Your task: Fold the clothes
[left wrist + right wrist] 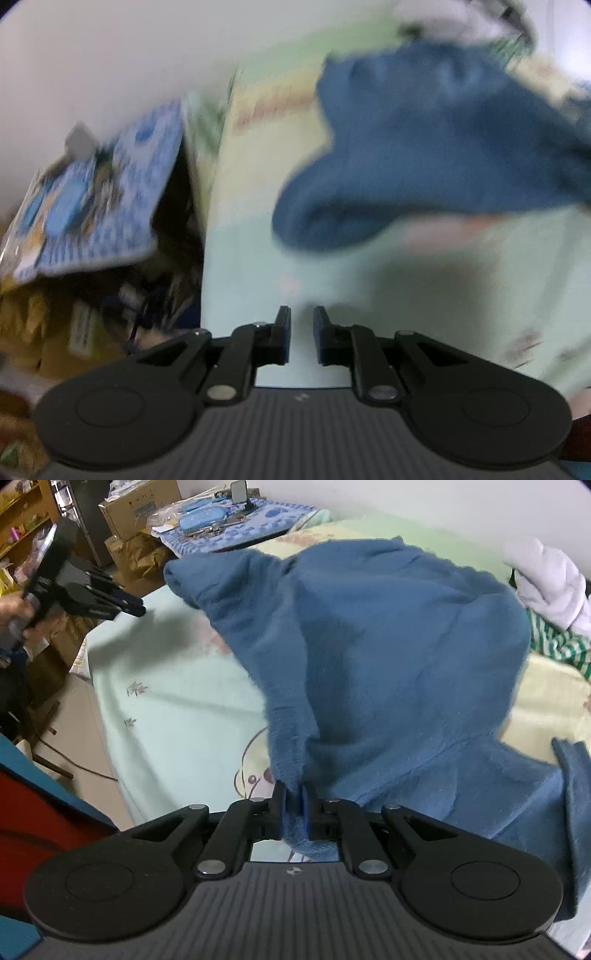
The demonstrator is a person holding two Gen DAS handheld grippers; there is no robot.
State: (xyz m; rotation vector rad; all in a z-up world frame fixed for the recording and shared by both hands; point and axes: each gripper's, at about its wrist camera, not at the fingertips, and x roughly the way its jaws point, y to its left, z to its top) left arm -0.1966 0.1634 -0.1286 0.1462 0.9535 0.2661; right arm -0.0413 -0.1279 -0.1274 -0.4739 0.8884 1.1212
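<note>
Blue fleece garment [369,657] lies rumpled and half-lifted on the bed [177,709], soft nap, one sleeve end toward the left. Right gripper [295,805] pinches a fold of its hem. Left gripper [301,325] is apart from the fleece, jaws slightly spread, nothing between. Cardboard box [136,506] beyond the bed: contents unclear.

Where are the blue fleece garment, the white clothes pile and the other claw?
blue fleece garment [388,646], right wrist view, middle of body.
white clothes pile [546,579], right wrist view, top fold.
left claw [138,605], right wrist view, fingertips.

left gripper [301,321] ajar — right gripper [294,797] clamped
</note>
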